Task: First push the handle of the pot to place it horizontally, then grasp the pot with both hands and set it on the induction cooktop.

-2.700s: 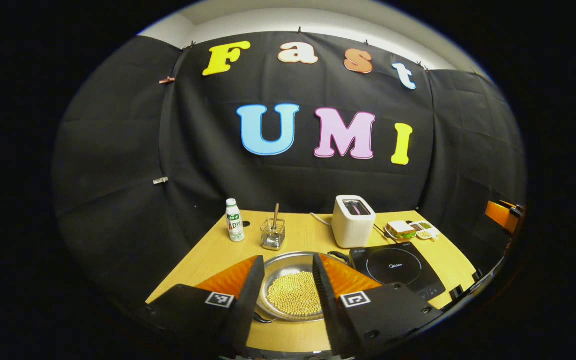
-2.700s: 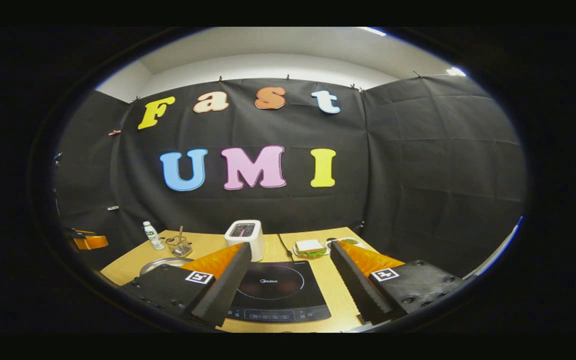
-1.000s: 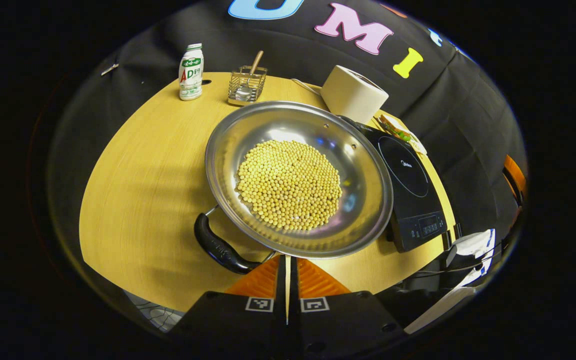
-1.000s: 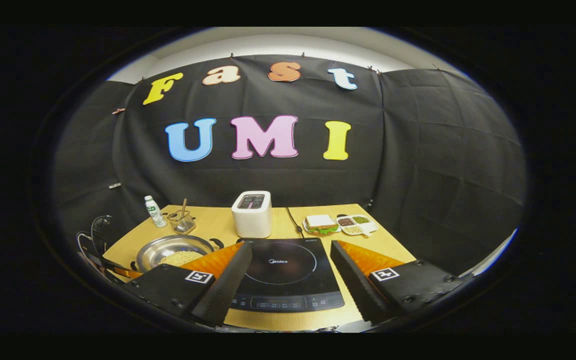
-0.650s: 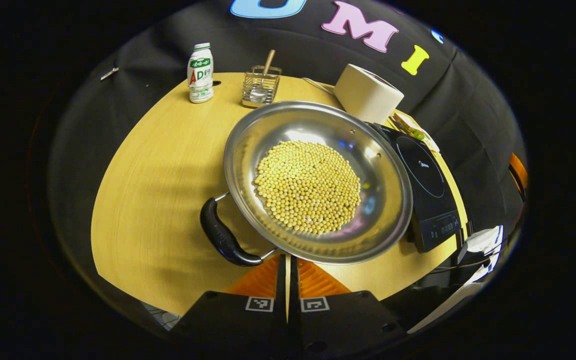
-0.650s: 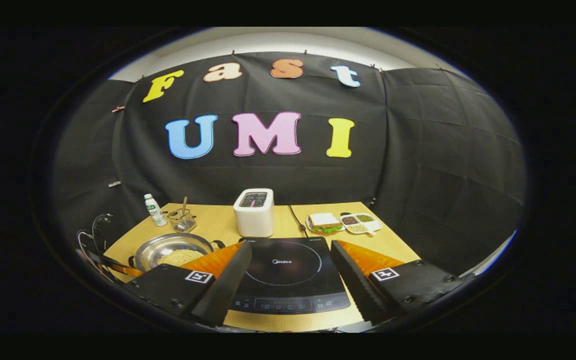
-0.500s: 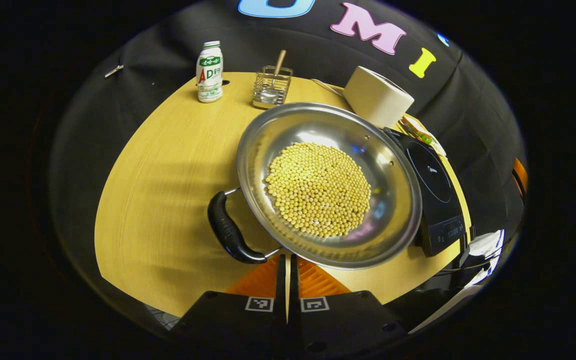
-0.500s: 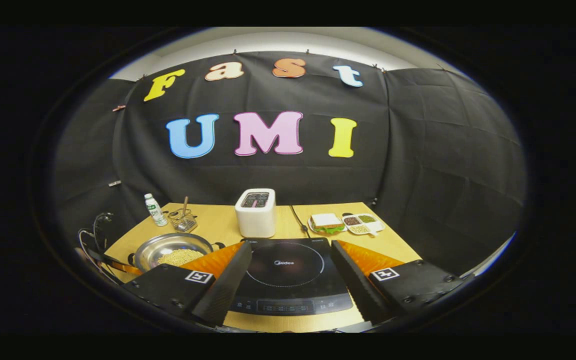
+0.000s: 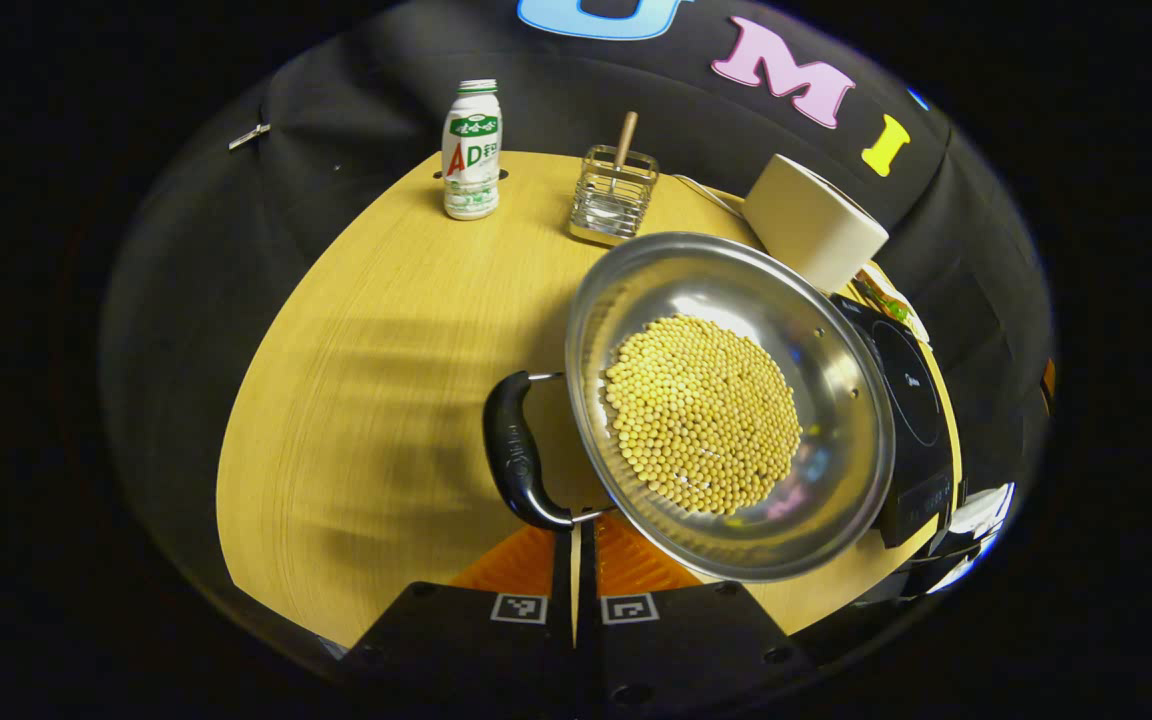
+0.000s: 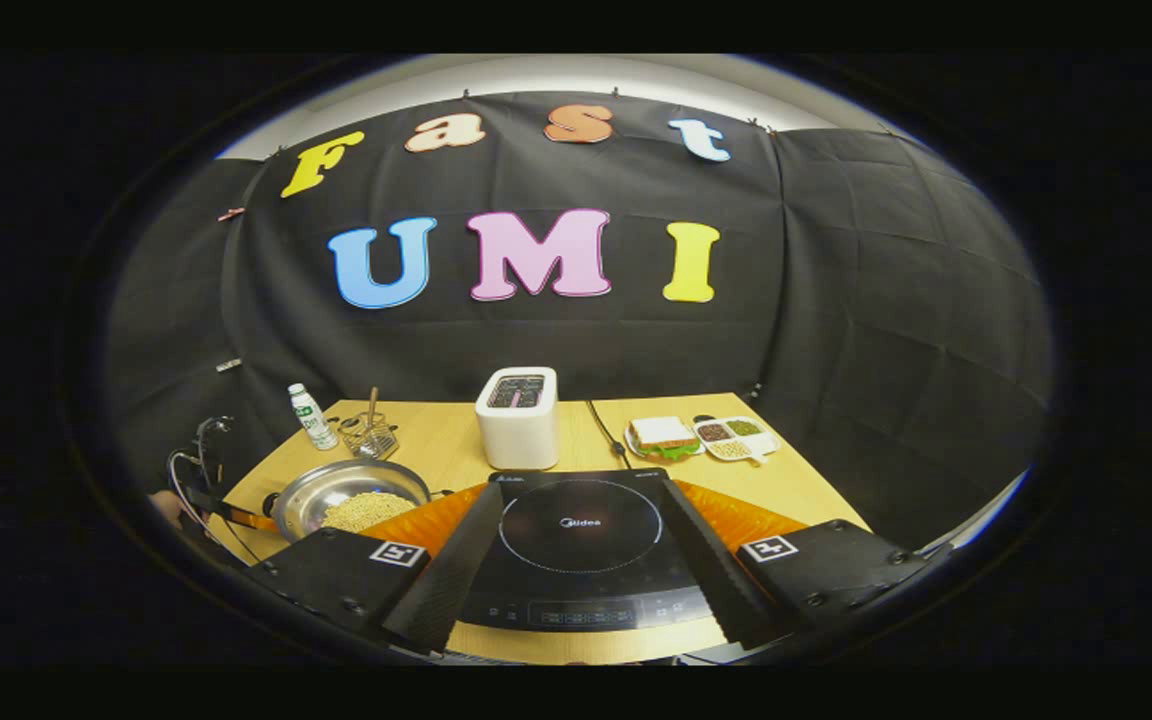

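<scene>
A steel pot [image 9: 696, 275] holding soybeans [image 9: 701, 410] stands on the wooden table [image 9: 376, 350], just left of the black induction cooktop [image 9: 911, 390]. Its black handle [image 9: 514, 460] points to the left of the pot. My left gripper [image 9: 576, 527] is shut with nothing between the fingers, and its tips rest against the near end of that handle. In the right gripper view, my right gripper [image 10: 581, 490] hangs open above the cooktop [image 10: 581, 560], one finger on each side of the round cooking zone. The pot [image 10: 301, 500] lies to its left.
At the back of the table stand a small white bottle [image 9: 471, 150], a wire basket with a spoon [image 9: 614, 195] and a white toaster [image 9: 814, 220]. A sandwich plate [image 10: 663, 438] and a sectioned dish [image 10: 736, 437] lie behind the cooktop on the right.
My left gripper has shut, dropped to the pot and pushed its handle; the pot has turned so the handle swung from the front toward the left. The right gripper edged closer over the cooktop.
</scene>
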`<state>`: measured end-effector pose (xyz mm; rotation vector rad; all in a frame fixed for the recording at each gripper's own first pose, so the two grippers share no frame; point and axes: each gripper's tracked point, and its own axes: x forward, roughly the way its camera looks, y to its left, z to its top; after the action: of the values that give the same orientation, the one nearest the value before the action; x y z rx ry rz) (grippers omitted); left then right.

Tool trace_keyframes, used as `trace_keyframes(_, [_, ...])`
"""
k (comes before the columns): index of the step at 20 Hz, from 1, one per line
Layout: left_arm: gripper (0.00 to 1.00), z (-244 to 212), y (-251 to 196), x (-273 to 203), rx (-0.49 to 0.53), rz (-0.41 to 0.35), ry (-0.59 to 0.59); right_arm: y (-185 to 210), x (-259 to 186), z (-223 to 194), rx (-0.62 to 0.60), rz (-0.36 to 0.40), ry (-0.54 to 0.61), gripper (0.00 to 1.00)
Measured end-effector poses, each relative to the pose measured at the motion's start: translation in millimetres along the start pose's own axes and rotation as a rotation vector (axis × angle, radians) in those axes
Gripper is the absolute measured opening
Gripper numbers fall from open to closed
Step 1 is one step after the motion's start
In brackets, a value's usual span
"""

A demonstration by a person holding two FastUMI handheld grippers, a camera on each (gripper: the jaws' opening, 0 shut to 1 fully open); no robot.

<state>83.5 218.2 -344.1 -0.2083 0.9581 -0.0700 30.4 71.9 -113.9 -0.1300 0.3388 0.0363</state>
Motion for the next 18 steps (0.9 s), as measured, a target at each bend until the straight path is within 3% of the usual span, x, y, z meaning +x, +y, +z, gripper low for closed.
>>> trace_keyframes(8, [0.06,30,24,11,-0.005,0.043,-0.028,12,16,-14,-0.004,0.013,0.051,0.98])
trace_keyframes(18, [0.07,53,45,-53,-0.042,0.121,-0.165,79,57,-43,0.018,0.16,0.176,0.99])
